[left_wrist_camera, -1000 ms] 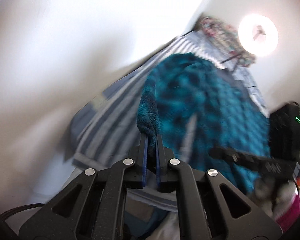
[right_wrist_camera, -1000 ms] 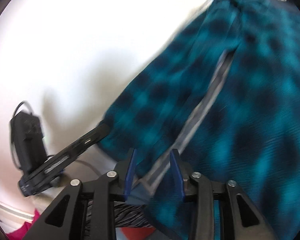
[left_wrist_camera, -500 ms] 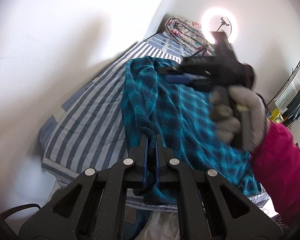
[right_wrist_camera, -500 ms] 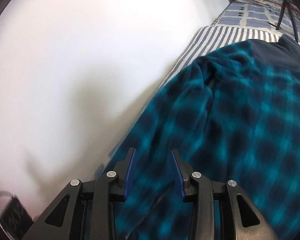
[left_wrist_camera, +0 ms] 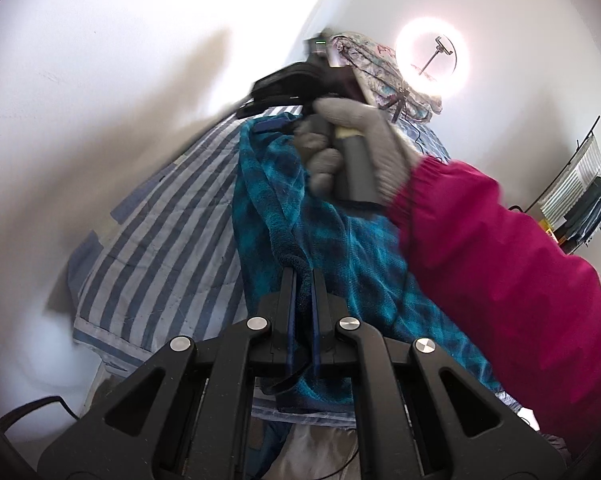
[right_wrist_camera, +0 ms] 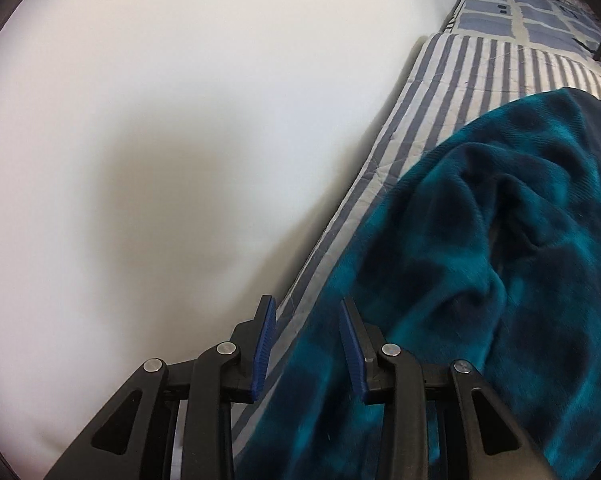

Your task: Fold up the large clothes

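Note:
A teal and dark plaid fleece garment [left_wrist_camera: 268, 216] lies on a bed with a blue-and-white striped cover [left_wrist_camera: 168, 240]. My left gripper [left_wrist_camera: 301, 276] is shut on a folded edge of the garment at the near end of the bed. My right gripper [right_wrist_camera: 305, 312] is open and empty, low over the garment's left edge [right_wrist_camera: 460, 264] beside the wall. In the left wrist view the right gripper [left_wrist_camera: 276, 124] shows at the garment's far end, held by a grey-gloved hand with a magenta sleeve.
A white wall [right_wrist_camera: 140, 120] runs close along the bed's left side. A floral bundle [left_wrist_camera: 376, 60] lies at the far end of the bed, with a ring light [left_wrist_camera: 432, 58] behind it. A clothes rack [left_wrist_camera: 584, 200] stands far right.
The right gripper has moved from the near part of the garment across it to its far left edge by the wall. The left gripper has kept its hold on the garment's edge.

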